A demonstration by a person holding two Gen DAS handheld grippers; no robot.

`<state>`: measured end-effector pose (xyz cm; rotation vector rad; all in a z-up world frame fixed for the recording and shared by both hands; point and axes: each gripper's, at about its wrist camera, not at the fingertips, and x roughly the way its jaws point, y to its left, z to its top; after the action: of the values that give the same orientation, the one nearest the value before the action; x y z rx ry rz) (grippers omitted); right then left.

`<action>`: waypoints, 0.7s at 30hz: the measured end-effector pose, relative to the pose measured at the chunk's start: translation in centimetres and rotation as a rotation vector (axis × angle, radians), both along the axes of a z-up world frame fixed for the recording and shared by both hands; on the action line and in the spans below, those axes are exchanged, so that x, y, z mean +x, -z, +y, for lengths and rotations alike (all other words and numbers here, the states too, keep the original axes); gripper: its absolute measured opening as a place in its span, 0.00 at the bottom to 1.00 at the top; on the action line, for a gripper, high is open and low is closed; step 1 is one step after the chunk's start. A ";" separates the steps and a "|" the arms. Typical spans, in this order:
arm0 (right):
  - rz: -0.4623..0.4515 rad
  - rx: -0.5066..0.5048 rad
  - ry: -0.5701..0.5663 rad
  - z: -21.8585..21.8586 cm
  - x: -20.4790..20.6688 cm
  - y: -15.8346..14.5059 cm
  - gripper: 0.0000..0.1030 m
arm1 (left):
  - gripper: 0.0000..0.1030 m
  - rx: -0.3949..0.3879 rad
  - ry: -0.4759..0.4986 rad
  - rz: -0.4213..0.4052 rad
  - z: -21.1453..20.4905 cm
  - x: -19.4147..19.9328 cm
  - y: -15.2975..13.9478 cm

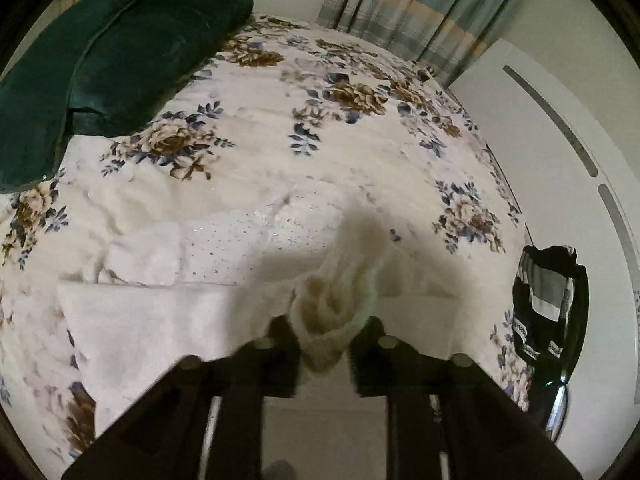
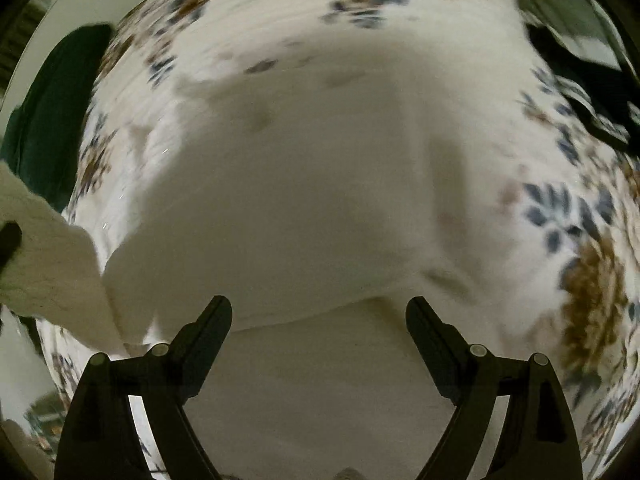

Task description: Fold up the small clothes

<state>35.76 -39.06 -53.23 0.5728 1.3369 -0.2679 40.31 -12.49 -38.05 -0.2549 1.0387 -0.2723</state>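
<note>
A small white garment [image 1: 160, 312] lies spread on a floral bedspread [image 1: 280, 120]. My left gripper [image 1: 325, 340] is shut on a bunched cream-white part of the garment [image 1: 336, 296] and holds it lifted above the bed. In the right wrist view the garment's white cloth [image 2: 300, 200] fills the middle, blurred. My right gripper [image 2: 319, 312] is open and empty just above the garment's near edge. The lifted cloth [image 2: 44, 252] shows at the left edge of that view.
A dark green pillow [image 1: 100, 52] lies at the bed's far left. Striped curtains [image 1: 420, 8] hang behind the bed. A white wardrobe [image 1: 560, 140] stands at right. A black object [image 1: 552, 308] sits at the bed's right edge and shows in the right wrist view [image 2: 580, 52].
</note>
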 end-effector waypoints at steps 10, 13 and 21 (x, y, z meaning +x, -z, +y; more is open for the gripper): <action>-0.062 0.207 -0.018 1.5 3.3 1.4 0.88 | 0.85 0.289 -0.367 0.012 14.1 -5.8 3.5; -0.070 0.216 -0.080 4.6 6.7 2.5 0.88 | 0.85 0.325 -0.470 0.095 19.4 -7.9 5.5; 0.085 0.020 -0.197 9.6 11.2 6.4 0.14 | 0.85 0.370 -0.598 0.185 25.1 -11.9 8.0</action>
<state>47.01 -29.50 -59.61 0.4463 1.4688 -0.1194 28.42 12.58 -46.09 -0.2455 1.1242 0.4878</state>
